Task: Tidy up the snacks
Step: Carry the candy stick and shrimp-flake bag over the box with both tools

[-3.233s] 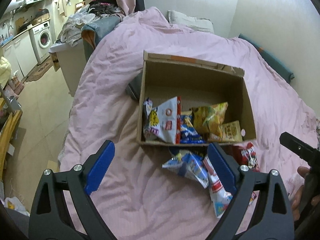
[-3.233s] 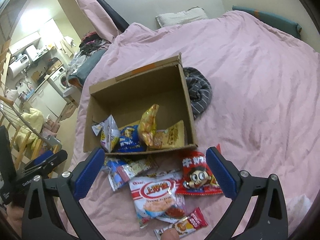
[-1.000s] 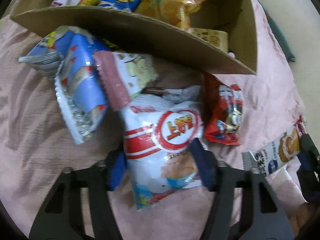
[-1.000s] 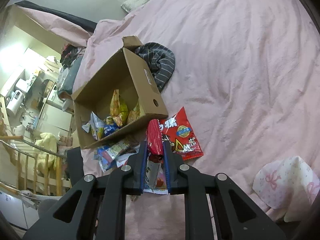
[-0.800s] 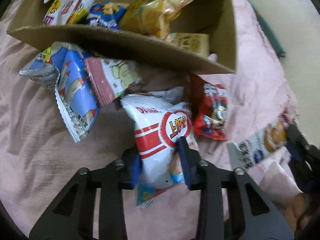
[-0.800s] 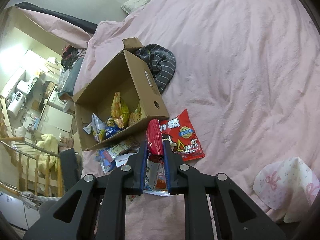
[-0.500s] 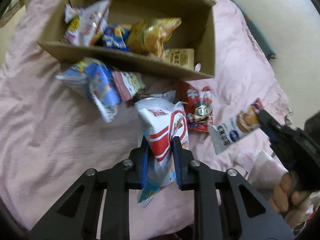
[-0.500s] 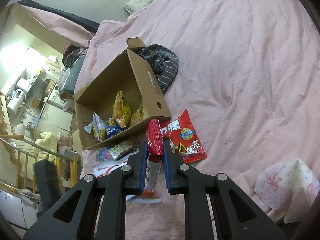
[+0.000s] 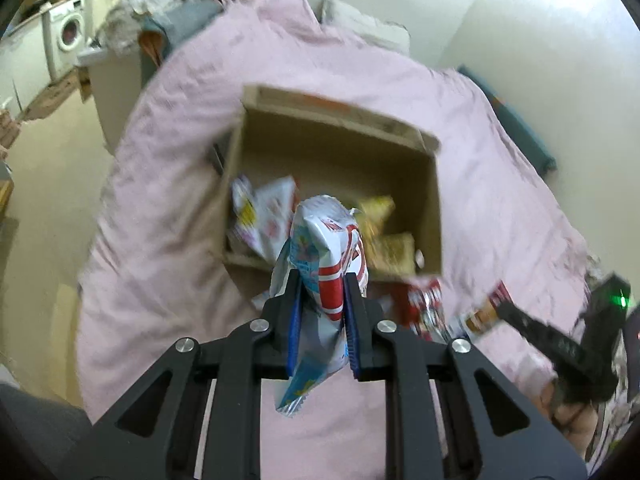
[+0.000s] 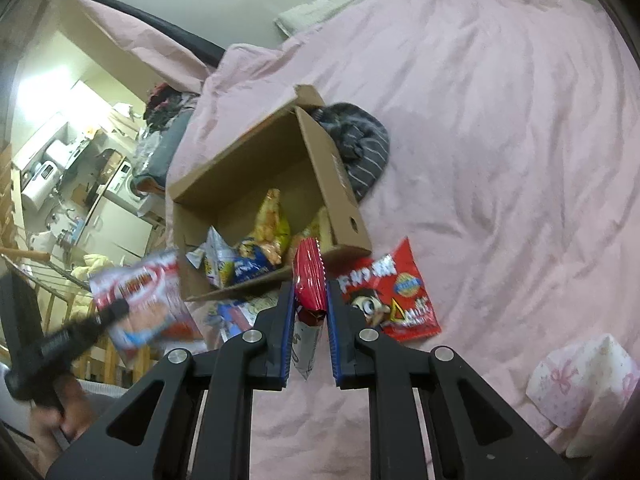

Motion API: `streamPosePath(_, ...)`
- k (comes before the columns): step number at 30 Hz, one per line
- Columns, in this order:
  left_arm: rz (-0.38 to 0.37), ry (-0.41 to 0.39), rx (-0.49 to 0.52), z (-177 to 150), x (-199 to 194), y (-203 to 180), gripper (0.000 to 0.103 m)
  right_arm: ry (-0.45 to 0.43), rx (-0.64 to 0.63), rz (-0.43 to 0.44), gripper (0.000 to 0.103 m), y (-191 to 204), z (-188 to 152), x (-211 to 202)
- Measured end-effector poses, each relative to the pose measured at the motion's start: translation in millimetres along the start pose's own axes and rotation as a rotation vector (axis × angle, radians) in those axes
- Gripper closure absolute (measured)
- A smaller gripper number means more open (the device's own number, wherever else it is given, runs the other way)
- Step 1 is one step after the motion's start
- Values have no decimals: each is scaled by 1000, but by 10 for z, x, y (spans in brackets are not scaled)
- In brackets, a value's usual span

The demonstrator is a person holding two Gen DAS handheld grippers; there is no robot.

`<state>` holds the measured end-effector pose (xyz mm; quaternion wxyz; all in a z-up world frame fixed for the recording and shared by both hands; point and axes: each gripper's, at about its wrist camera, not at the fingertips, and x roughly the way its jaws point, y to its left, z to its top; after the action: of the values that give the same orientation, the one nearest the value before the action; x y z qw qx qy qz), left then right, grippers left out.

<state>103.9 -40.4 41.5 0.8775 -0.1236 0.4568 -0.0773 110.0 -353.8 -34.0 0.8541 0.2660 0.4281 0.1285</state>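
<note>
- Left gripper [image 9: 320, 286] clamped on white-and-red chip bag [image 9: 326, 248], held just short of the cardboard box [image 9: 434, 216] ahead.
- Right gripper [image 10: 308, 292] closed on thin red wrapper [image 10: 309, 276], box just ahead.
- Risk: slick, floppy bag could slip out or catch the near box wall.

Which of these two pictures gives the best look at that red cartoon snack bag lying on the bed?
The right wrist view: the red cartoon snack bag lies flat, sharp and almost whole beside the cardboard box. In the left wrist view it is a blurred red patch, partly hidden behind the left gripper.

Striped garment [image 10: 362, 152] on pink bedspread [image 10: 500, 120]
</note>
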Motion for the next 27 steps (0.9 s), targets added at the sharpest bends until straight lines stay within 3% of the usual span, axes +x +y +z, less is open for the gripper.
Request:
streamPosePath(6,28,-53,2,405,-3,194,87,-48,-49,11,87,201,196,-3)
streamPosePath(12,33,-73,29,607,110,177,87,-99,-82,1,87,387,507,60)
streamPosePath(20,6,-55,48,744,485,32,87,-113,-111,-44,87,505,907,383)
streamPosePath(27,-31,-29,92,731,783,23,87,-96,-183,-79,87,525,858,637)
